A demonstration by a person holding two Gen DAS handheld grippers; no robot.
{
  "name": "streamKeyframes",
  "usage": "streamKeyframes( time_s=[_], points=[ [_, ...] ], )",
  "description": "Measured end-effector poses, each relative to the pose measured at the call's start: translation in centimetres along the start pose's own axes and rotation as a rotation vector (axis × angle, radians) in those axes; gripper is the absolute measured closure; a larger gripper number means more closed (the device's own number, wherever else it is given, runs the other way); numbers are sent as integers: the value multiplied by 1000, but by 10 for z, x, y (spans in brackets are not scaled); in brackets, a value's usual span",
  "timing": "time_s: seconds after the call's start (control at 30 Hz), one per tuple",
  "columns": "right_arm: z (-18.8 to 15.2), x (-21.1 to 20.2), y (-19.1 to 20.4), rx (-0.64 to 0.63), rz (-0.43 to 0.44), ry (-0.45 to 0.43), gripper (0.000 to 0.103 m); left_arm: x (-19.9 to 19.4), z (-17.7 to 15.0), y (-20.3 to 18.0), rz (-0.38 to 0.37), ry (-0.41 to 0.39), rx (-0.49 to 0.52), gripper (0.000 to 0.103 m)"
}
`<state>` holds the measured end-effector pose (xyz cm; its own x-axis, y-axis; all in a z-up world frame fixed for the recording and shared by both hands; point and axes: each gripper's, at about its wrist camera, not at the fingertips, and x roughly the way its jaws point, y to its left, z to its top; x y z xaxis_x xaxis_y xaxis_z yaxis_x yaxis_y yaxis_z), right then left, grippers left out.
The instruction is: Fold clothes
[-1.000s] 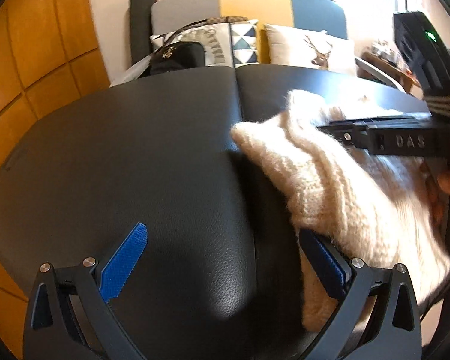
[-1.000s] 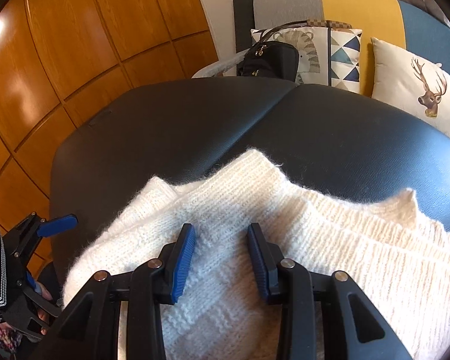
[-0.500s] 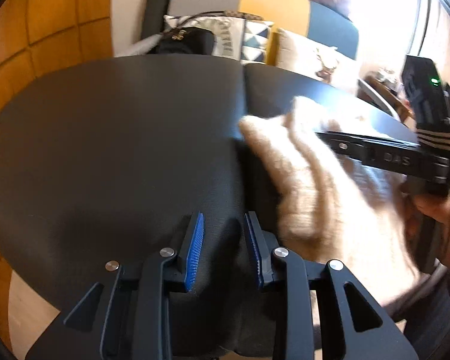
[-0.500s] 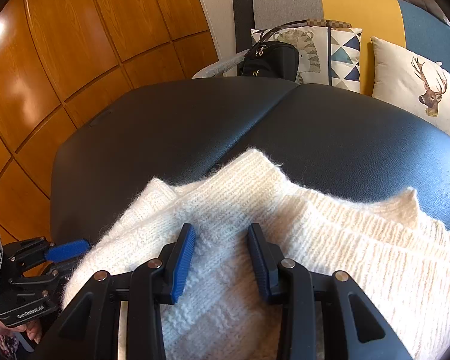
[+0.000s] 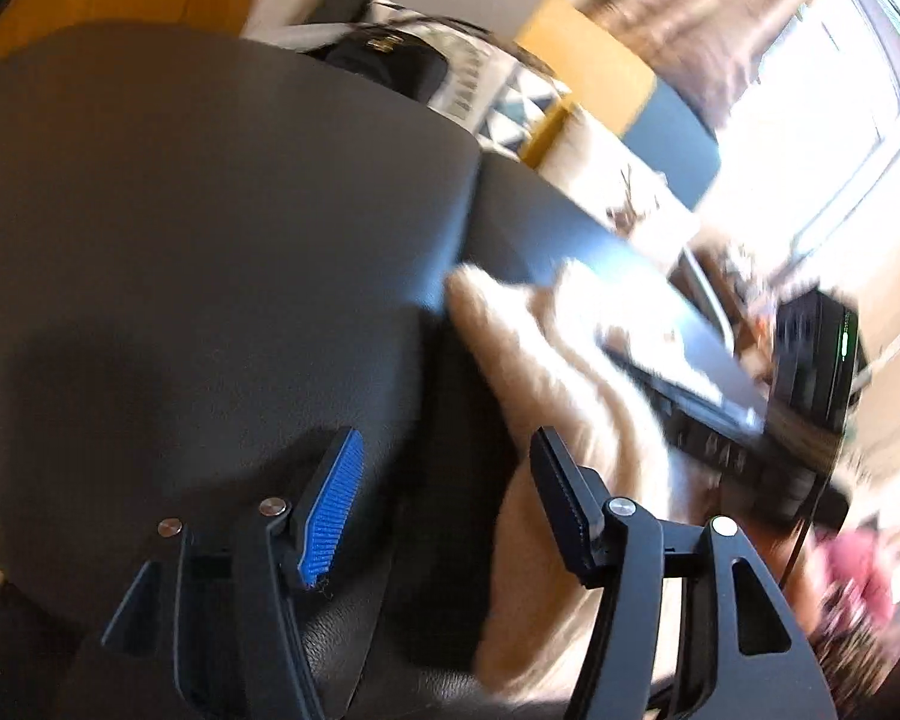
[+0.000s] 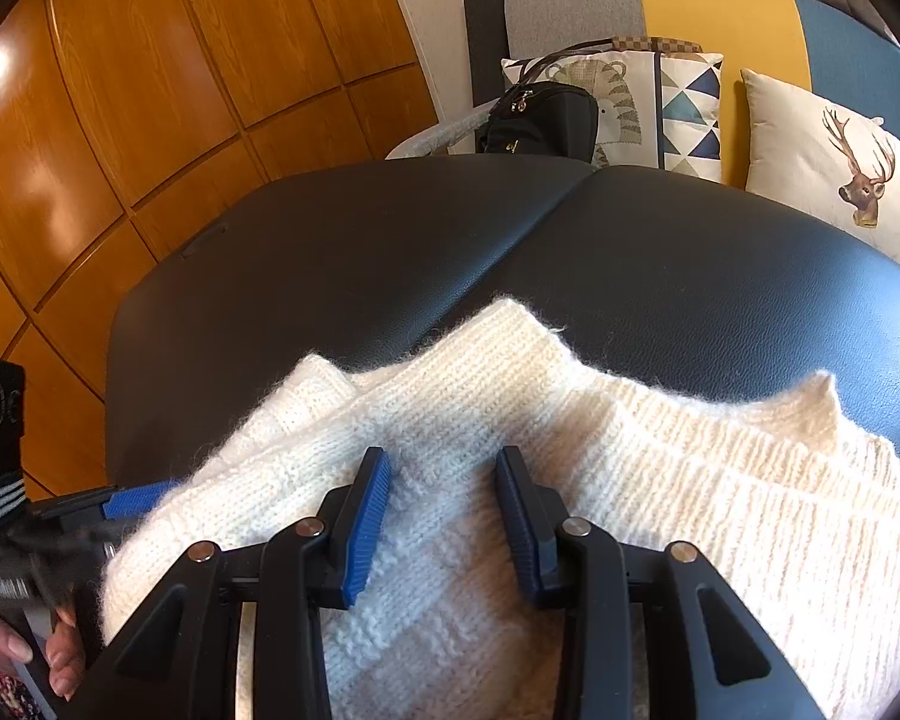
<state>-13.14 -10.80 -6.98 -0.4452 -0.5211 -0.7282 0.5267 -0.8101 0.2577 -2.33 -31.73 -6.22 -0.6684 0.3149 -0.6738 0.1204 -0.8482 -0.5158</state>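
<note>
Right gripper [image 6: 441, 516] fingers parted, resting over sweater [image 6: 570, 450], nothing pinched. Left gripper [image 5: 444, 498] spread wide, empty, at sweater's left edge; view blurred. Sweater: cream chunky rib knit, fuzzy, part-folded on black leather table [image 6: 390, 240]. Likely soft, light, stretchy, non-slip; grab ribbed edge. Cushions [image 6: 828, 162] beyond.

The far and left stretches of the black counter [image 6: 342, 252] lie bare, open for a gripper to sweep across. The cream sweater [image 6: 660, 480] heaps over the near right part and fills the way there. Along the far edge a black handbag [image 6: 540, 120] and patterned cushions [image 6: 834, 168] close it off, and wooden wall panels [image 6: 120, 120] hem in the left side.
</note>
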Motion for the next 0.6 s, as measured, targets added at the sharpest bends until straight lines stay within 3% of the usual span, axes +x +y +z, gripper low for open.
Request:
streamKeyframes(
  time_s=[0.1,0.13,0.37,0.4,0.43,0.47,0.53,0.6],
  points=[
    [0,-1,-1,4,6,2,66,-11,2,9,-35,-43,-70,37],
    [0,0,-2,6,8,2,66,-10,3,6,-38,-31,-61,32],
    [1,1,-4,11,15,1,66,23,2,-41,-86,123,93,32],
    [0,1,-4,11,15,-1,66,29,0,-45,-81,154,111,35],
    [0,1,-4,11,16,-2,66,35,-1,-49,-80,188,127,62],
    [0,1,-4,10,16,-3,66,40,-2,-53,-79,221,144,72],
    [0,2,-5,10,17,-2,66,33,-3,-60,-93,227,166,81],
    [0,2,-5,11,19,-3,66,24,-3,-67,-108,226,186,82]
  ],
)
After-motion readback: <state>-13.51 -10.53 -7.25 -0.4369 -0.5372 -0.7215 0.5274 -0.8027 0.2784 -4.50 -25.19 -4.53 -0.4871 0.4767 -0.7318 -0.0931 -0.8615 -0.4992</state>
